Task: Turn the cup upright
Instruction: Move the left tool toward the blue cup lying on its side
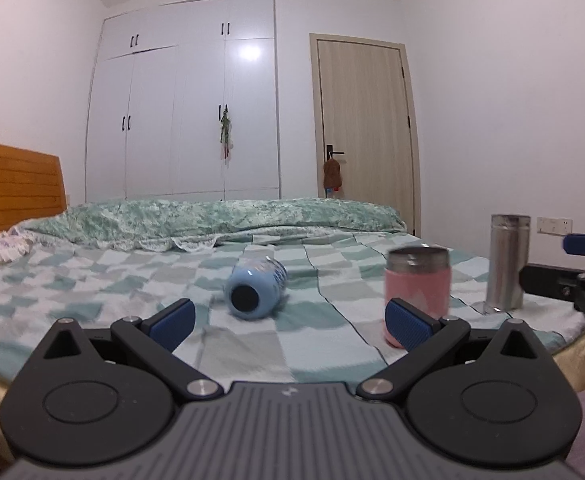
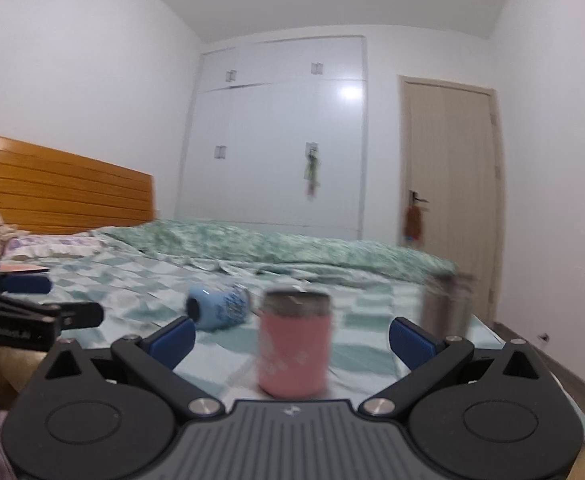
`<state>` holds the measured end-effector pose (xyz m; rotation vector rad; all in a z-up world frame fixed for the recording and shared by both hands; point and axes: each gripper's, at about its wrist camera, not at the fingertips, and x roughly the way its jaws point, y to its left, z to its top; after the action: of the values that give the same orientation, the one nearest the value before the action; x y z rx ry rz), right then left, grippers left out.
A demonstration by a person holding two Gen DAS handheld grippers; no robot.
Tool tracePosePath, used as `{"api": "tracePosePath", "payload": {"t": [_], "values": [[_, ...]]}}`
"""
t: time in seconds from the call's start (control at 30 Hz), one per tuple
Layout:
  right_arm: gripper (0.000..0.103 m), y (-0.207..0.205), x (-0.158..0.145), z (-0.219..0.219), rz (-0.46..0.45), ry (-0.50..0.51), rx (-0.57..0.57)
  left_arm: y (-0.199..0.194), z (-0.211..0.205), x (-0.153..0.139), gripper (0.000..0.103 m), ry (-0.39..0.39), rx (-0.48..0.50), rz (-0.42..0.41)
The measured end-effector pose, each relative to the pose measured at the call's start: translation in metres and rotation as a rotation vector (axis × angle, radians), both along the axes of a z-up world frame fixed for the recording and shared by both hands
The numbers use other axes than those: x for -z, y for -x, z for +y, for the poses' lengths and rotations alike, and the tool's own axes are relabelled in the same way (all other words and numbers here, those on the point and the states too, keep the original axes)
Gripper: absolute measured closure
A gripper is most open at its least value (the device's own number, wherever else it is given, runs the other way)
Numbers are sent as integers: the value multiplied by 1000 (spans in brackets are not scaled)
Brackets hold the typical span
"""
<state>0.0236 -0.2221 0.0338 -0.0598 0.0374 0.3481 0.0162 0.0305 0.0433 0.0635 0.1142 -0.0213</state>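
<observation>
A light blue cup (image 1: 254,290) lies on its side on the checked bed sheet (image 1: 92,280), its dark bottom facing me. It also shows in the right wrist view (image 2: 219,306). My left gripper (image 1: 290,326) is open and empty, just short of the blue cup. A pink cup (image 1: 417,294) stands upright by the left gripper's right finger. My right gripper (image 2: 292,340) is open and empty, with the pink cup (image 2: 292,350) standing between its fingers but apart from them. The right gripper shows at the right edge of the left wrist view (image 1: 572,264).
A tall steel cup (image 1: 507,262) stands upright near the bed's right edge; it is blurred in the right wrist view (image 2: 446,304). A folded green quilt (image 1: 212,220) lies across the bed's far side. A wooden headboard (image 1: 12,188) is at left. Wardrobe and door stand behind.
</observation>
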Motion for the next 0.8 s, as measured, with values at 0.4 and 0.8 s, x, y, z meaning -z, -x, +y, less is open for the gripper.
{"api": "tracePosePath", "payload": {"t": [0.4,0.8], "values": [[0,-80,-44,105,15,59,-128,-70,77,-53,0,-106,-28,123],[0,-180,-35,190,143,128,-167,-163,127,-69,0,-183,-37,293]]}}
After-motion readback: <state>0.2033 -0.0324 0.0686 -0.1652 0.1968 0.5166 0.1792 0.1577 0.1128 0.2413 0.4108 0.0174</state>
